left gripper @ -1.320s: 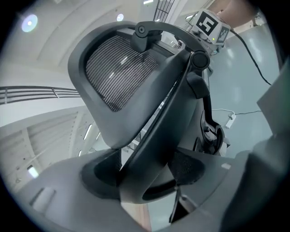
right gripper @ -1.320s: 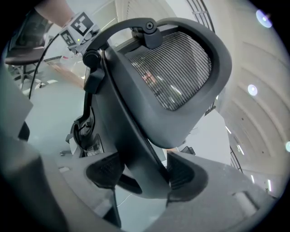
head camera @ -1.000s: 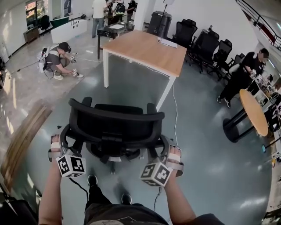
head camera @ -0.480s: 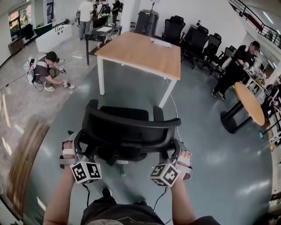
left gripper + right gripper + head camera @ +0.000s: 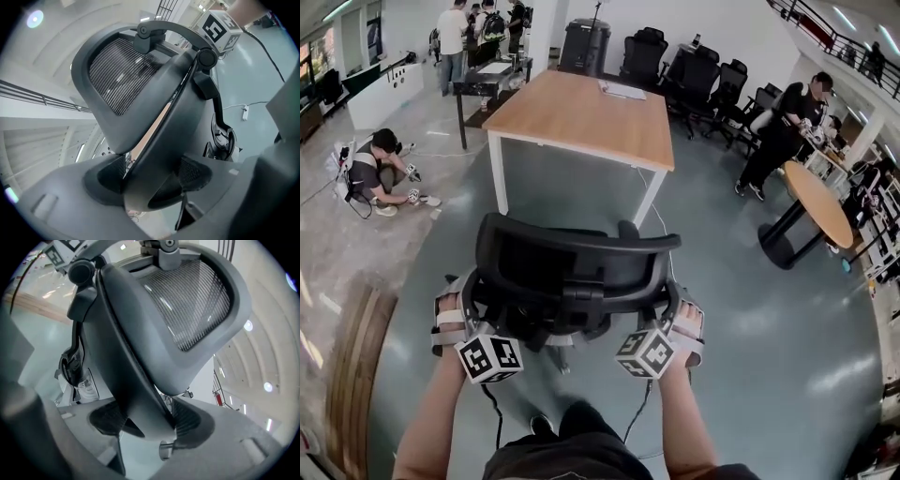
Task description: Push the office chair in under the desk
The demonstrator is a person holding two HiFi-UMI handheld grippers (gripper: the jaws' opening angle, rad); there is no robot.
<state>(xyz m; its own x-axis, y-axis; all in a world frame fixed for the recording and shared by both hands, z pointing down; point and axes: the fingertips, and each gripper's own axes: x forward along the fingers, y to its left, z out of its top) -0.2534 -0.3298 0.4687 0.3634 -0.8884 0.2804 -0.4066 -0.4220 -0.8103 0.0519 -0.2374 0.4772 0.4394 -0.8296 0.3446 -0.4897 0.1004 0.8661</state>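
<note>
Left hand-held gripper and right hand-held gripper clamp the office chair by its backrest; push evenly, straight toward the tabletop at upper centre.

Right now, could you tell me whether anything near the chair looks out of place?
Nothing looks spilled or damaged. The office chair stands on open floor short of the desk, its backrest clamped by the left gripper and right gripper. A thin cable trails on the floor near the desk's leg.
</note>
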